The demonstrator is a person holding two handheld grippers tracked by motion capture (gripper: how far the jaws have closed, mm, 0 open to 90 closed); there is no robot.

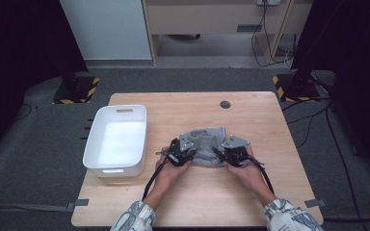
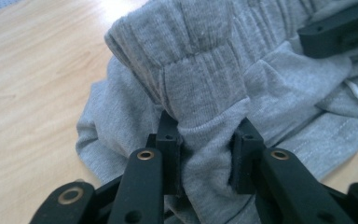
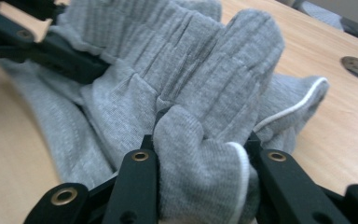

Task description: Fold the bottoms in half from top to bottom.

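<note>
A crumpled grey knit garment [image 1: 204, 144] with a ribbed waistband lies on the middle of the wooden table [image 1: 260, 115]. My left gripper [image 1: 182, 153] is shut on its left side; in the left gripper view the grey garment [image 2: 205, 84] bunches between the two black pads [image 2: 170, 154]. My right gripper [image 1: 232, 152] is shut on the right side, where folded cloth of the garment [image 3: 205, 93] with a white cord edge fills the space between its fingers [image 3: 142, 158]. Each gripper's jaws show at the edge of the other's view.
A white plastic bin [image 1: 117, 139] with handle slots stands empty at the table's left edge. A round dark grommet [image 1: 225, 104] sits in the tabletop at the back. Bare wood lies in front of the hands and to the right.
</note>
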